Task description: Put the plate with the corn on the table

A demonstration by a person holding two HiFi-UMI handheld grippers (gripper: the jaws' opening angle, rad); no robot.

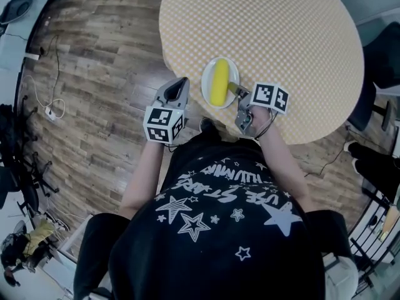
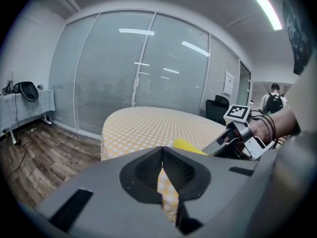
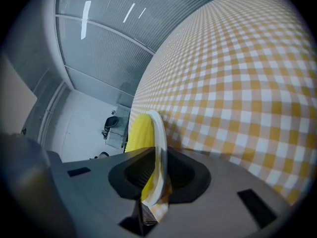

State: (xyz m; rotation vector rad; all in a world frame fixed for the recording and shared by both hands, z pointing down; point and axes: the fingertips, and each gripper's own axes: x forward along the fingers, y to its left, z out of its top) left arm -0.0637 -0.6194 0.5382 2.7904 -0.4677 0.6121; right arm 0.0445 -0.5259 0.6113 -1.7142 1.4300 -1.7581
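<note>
A white plate (image 1: 206,80) carrying a yellow corn cob (image 1: 219,82) sits over the near edge of the round table with a yellow checked cloth (image 1: 281,36). My right gripper (image 1: 234,89) is shut on the plate's near rim. In the right gripper view the plate rim (image 3: 159,148) stands edge-on between the jaws, with the corn (image 3: 138,133) beside it and the cloth (image 3: 237,83) just beyond. Whether the plate rests on the cloth I cannot tell. My left gripper (image 1: 182,81) is shut on nothing, left of the plate by the table edge. Its view shows the corn (image 2: 188,146).
Wooden floor (image 1: 100,61) surrounds the table, with cables (image 1: 47,105) at the left. Dark office chairs (image 1: 375,99) stand at the right. A glass wall (image 2: 138,68) lies behind the table, and a person (image 2: 272,100) stands far off at the right.
</note>
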